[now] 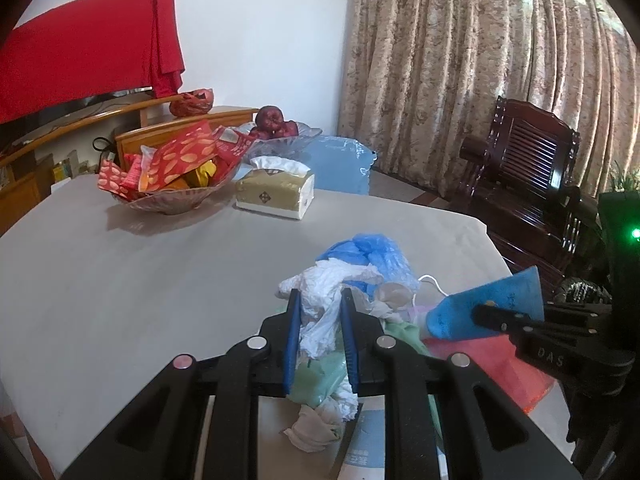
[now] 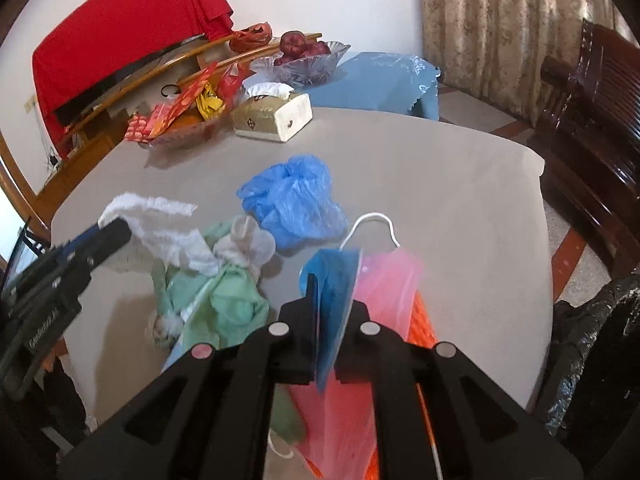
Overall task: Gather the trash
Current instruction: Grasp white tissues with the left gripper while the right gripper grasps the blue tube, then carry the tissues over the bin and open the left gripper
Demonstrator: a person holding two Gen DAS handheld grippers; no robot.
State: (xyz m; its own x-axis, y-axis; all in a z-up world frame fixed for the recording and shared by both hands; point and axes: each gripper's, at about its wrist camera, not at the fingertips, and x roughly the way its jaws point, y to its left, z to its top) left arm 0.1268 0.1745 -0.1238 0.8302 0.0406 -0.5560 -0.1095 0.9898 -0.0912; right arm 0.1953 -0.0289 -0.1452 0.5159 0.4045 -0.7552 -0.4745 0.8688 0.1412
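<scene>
Two grippers are in my views, and both are clamped on trash. My left gripper (image 1: 320,296) has its blue fingers (image 1: 292,340) pinched on a crumpled white tissue (image 1: 316,320), which sticks up between them and trails down toward 6 o'clock in the left wrist view. My right gripper (image 2: 332,304) has its fingers closed on a flat blue piece (image 2: 334,304) that stands on edge between them; in the left wrist view that same piece shows at 4 o'clock.

Just under my right fingers lie a pink plastic bag (image 2: 390,292) and something orange with a mesh look (image 2: 424,320), touching each other. At 9 o'clock from them I see a green bag (image 2: 224,300) tangled with beige wrappings (image 2: 244,248). A thin white loop (image 2: 372,224) lies just past the pink bag at 12 o'clock. Beyond that, a crumpled blue plastic bag (image 2: 296,204) rests on the table (image 2: 460,200), near the pile but apart from my right fingers.

Farther out, toward 11 o'clock, a tissue box (image 2: 276,116) sits beside a glass dish of red snack packets (image 1: 172,172). Behind them stands a glass bowl of dark red fruit (image 2: 308,56), with a patterned curtain (image 1: 480,60) and a dark wooden chair (image 1: 524,160) at 2 o'clock.
</scene>
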